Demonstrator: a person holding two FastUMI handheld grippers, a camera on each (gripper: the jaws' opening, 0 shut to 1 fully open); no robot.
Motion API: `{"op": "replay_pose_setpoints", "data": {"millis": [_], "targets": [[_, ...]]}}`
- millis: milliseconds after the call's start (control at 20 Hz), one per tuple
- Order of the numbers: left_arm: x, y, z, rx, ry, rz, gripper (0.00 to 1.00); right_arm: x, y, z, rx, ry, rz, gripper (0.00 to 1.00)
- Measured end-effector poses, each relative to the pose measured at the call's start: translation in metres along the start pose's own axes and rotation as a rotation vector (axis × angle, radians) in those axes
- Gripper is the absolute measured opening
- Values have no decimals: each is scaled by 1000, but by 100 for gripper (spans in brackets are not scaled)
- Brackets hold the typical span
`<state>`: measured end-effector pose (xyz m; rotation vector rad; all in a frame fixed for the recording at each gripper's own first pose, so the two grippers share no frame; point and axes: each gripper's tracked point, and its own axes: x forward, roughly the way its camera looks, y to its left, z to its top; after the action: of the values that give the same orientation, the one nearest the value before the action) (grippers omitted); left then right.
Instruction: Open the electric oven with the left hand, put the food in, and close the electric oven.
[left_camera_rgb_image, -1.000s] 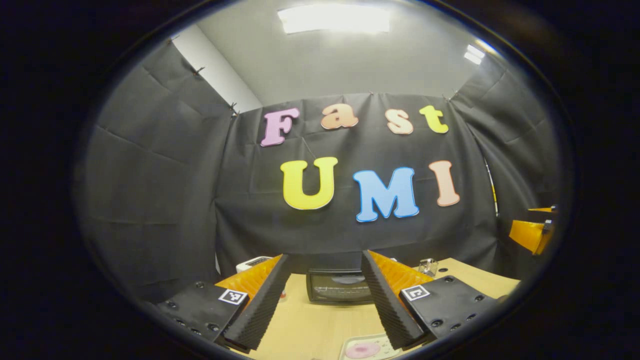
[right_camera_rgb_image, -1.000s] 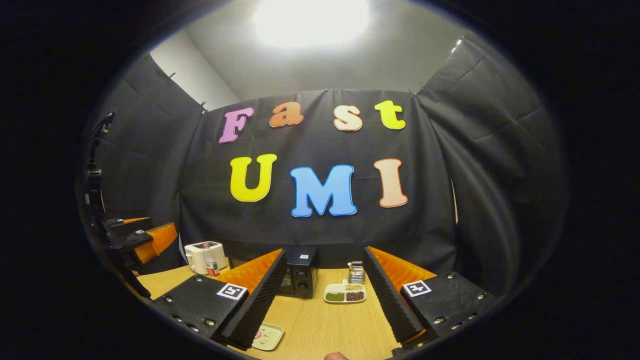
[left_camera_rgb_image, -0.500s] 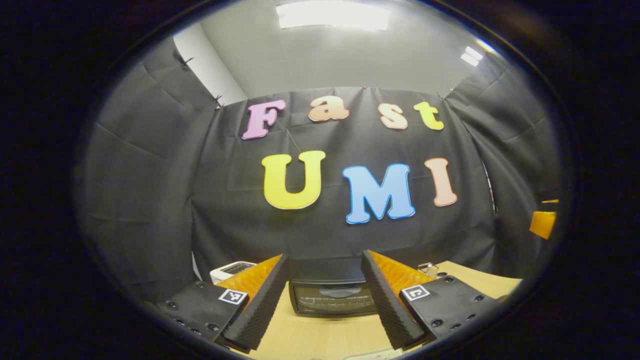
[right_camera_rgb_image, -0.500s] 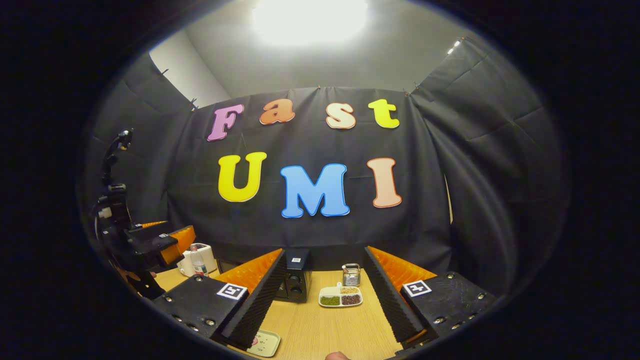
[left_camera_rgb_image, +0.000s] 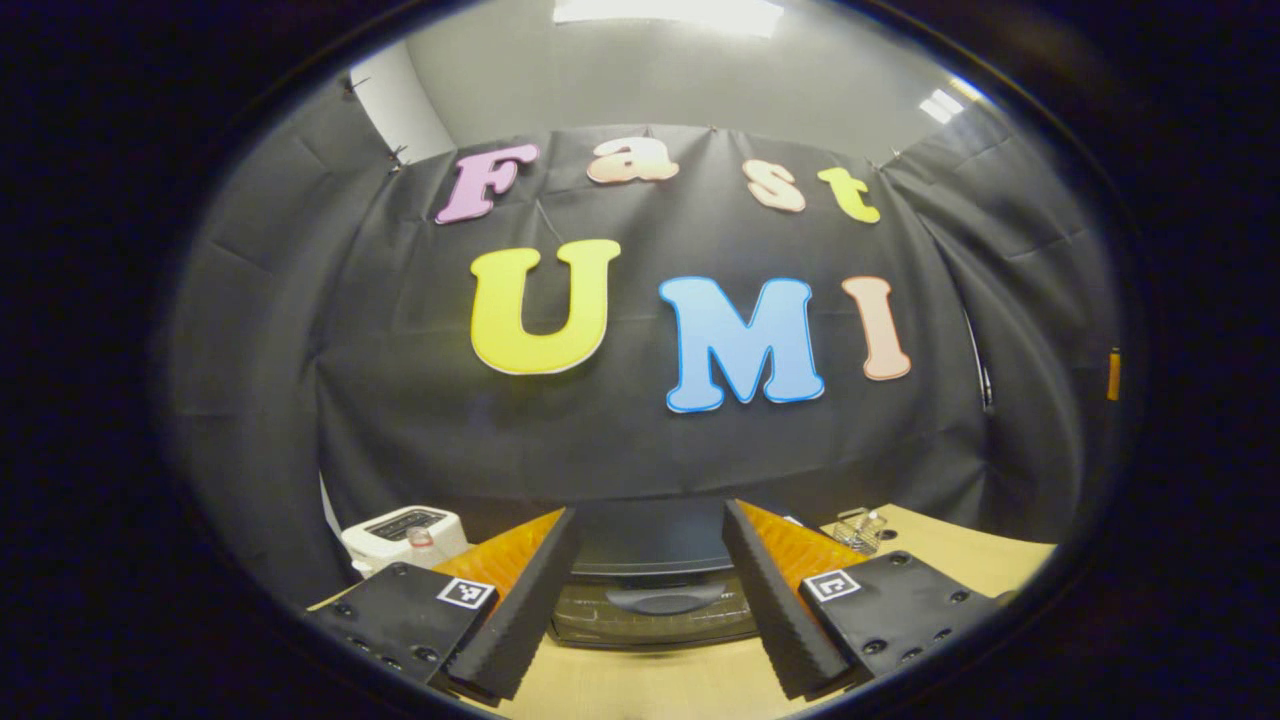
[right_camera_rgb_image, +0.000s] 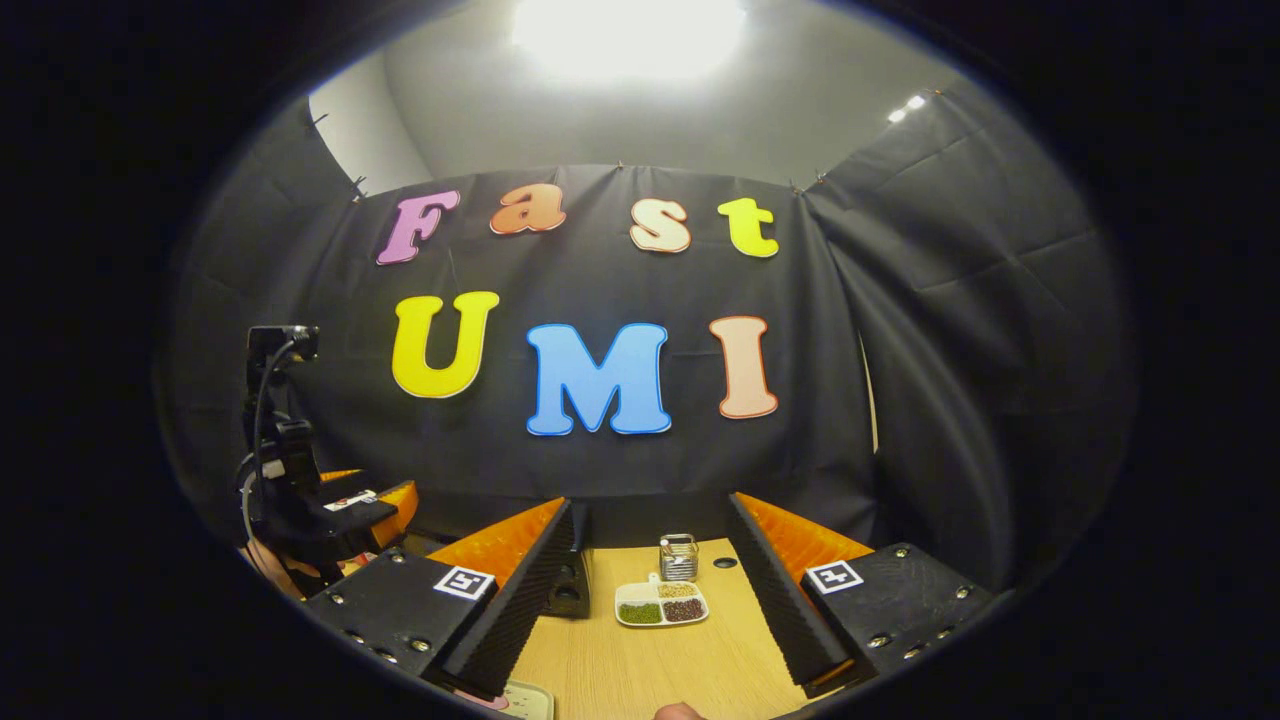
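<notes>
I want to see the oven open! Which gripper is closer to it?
Left. The left gripper is right in front of the oven, open around its door handle. The right gripper is farther back, over the table.

Left gripper view: electric oven (left_camera_rgb_image: 650, 600) at 6 o'clock, both sides hidden behind own fingers; door handle partly visible. White appliance (left_camera_rgb_image: 405, 532) at 7 o'clock, lower part cut by finger. Wire holder (left_camera_rgb_image: 860, 528) at 5 o'clock, contents too small to tell.

Right gripper view: oven (right_camera_rgb_image: 568, 590) mostly hidden behind finger. Tray (right_camera_rgb_image: 520, 700) at 6 o'clock cut off by edge. Left gripper (right_camera_rgb_image: 355, 505) at 8 o'clock, jaw gap indiscernible.
</notes>
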<state>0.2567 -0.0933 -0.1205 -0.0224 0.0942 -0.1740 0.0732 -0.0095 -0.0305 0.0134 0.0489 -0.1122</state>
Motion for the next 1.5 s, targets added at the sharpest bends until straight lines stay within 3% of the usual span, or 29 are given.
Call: {"op": "replay_pose_setpoints", "data": {"millis": [150,250,300,350,600,650,800,1000,1100,1150,1200,1300,1500], "targets": [[29,-3,-30,-9,49,-23,100,7,-2,1,-25,2,-48,98],[47,-4,-48,-3,80,-29,94,11,-1,-4,-41,16,-70,98],[54,-4,-58,-1,99,-35,97,13,-1,-6,-45,25,-79,98],[62,-6,-68,-1,115,-42,92,15,0,-8,-49,33,-88,98],[90,-8,-107,-4,183,-42,100,16,-4,-16,-76,64,-120,98],[91,-8,-113,-6,194,-38,97,16,-5,-16,-81,68,-126,98],[90,-6,-129,-17,231,-28,100,15,-9,-16,-86,73,-136,98],[86,-8,-126,18,193,-30,95,10,-10,-11,-101,65,-133,98],[80,-8,-126,12,188,-27,100,6,-10,-9,-107,59,-128,98],[77,-8,-128,15,192,-26,96,5,-9,-9,-100,62,-121,98],[73,-8,-127,16,189,-24,100,3,-6,-11,-90,66,-110,98],[64,-10,-130,12,193,-21,97,0,-3,-9,-80,64,-96,98],[41,-12,-136,19,208,-19,100,-9,-1,-6,-92,51,-75,98]]}}
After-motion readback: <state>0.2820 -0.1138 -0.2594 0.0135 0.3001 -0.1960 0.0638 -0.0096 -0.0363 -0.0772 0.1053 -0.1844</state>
